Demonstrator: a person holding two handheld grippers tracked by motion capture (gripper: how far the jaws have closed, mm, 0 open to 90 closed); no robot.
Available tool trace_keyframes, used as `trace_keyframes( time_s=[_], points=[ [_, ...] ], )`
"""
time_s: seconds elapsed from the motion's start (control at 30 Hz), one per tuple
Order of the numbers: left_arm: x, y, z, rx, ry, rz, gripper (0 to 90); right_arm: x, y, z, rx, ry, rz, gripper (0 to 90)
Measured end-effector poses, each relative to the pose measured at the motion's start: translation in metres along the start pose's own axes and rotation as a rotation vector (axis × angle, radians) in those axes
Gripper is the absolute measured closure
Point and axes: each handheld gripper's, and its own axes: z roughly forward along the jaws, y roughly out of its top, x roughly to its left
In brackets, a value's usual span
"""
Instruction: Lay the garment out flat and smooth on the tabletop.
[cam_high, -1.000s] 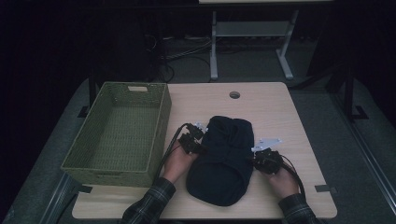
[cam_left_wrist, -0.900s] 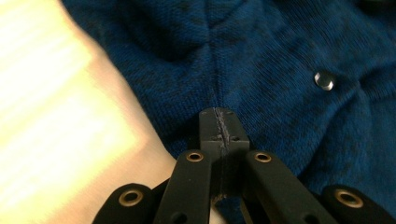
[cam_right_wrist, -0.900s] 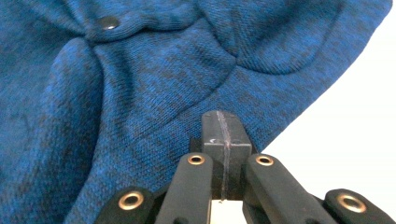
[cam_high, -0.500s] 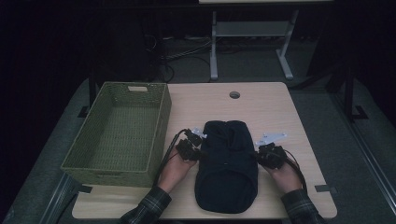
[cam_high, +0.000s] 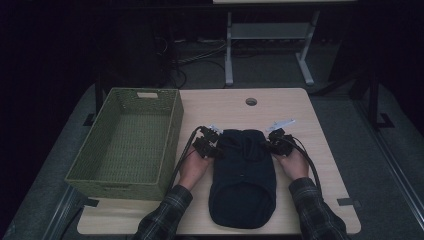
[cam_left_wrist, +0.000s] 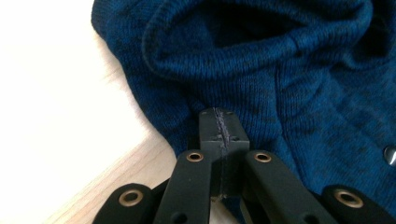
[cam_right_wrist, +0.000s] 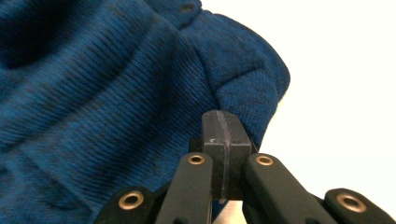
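The dark blue knitted garment lies folded on the light wooden surface, lengthwise toward the person, between the two hands.

Left gripper: the fingers are closed, pad against pad, with no gap visible between them. In the left gripper view the tips rest at the garment's edge, just below the rolled neck opening. Whether a fold of fabric is pinched between the pads cannot be told. Bare surface lies to the left of the fingers in that view; knit fabric lies ahead and to the right, with a metal snap at the far right edge.

Right gripper: the fingers are likewise closed, pad against pad. In the right gripper view the tips sit against a folded corner of the garment. Fabric extends ahead and to the left of the fingers; bare surface lies to the right. Whether fabric is caught between the pads cannot be told.

A green woven basket stands on the surface beyond the left gripper, on the side away from the garment, near but apart from it.
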Motion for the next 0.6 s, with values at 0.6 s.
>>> trace_keyframes(
  time_s=[0.6],
  points=[
    [-0.013, -0.019, -0.009, 0.015, 0.038, 0.021, 90.0, -0.008, -0.005, -0.003, 0.044, -0.039, -0.011, 90.0]
  ],
)
